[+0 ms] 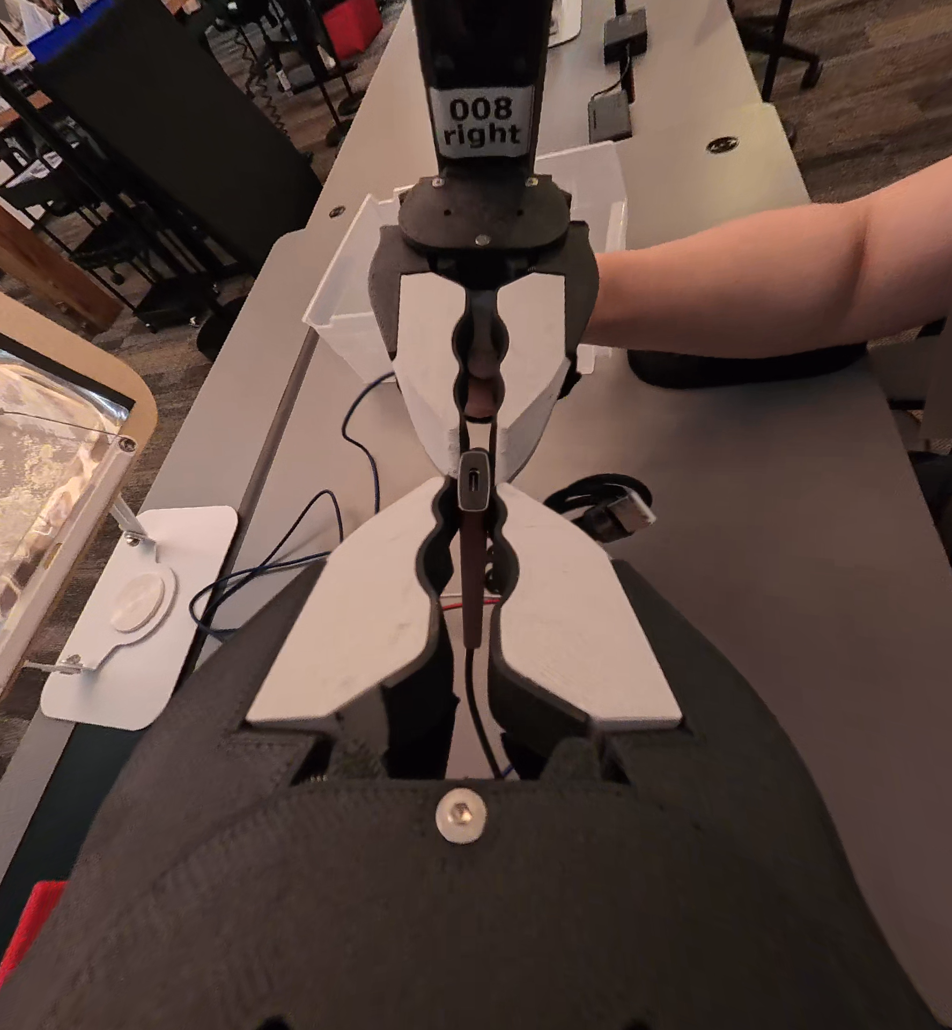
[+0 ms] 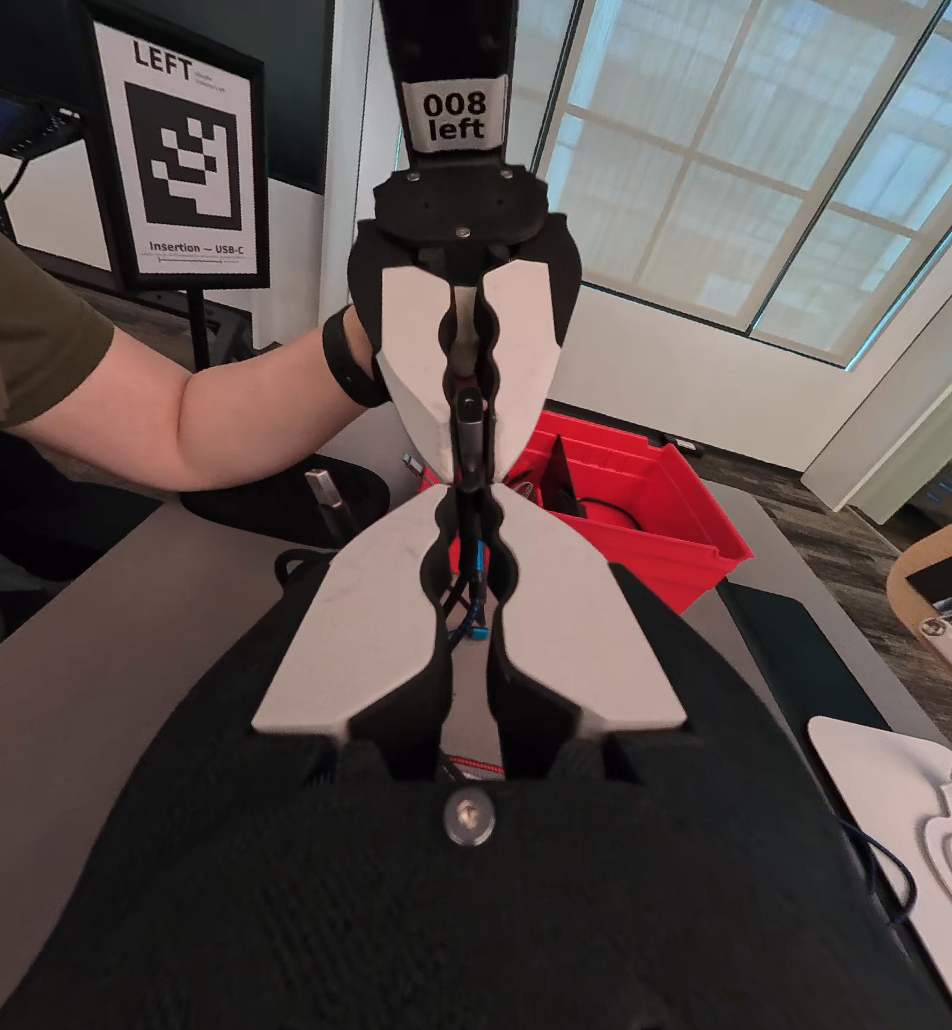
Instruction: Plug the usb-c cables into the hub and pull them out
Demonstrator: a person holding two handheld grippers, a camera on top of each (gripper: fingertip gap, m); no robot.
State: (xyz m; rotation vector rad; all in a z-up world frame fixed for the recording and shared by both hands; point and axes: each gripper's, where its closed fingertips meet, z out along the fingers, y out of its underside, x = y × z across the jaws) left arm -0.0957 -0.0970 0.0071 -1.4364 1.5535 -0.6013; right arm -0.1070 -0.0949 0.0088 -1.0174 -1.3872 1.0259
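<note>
Grey counter [image 1: 741, 557] lies below. Your left gripper [image 1: 470, 496] has its fingers closed on the hub [image 1: 472, 485]; your right gripper [image 2: 465, 490], facing it tip to tip, pinches a cable plug [image 2: 470, 518]. I judge the plug not yet seated; other cables [image 2: 476, 607] wait below.

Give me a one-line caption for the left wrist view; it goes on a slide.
Left gripper holds the hub, port facing the right gripper, above a grey table.

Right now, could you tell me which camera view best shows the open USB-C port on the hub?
The left wrist view: the hub, clamped in the left gripper, turns its port face to the camera. In the right wrist view the hub appears edge-on between the far fingers, its port hidden.
</note>
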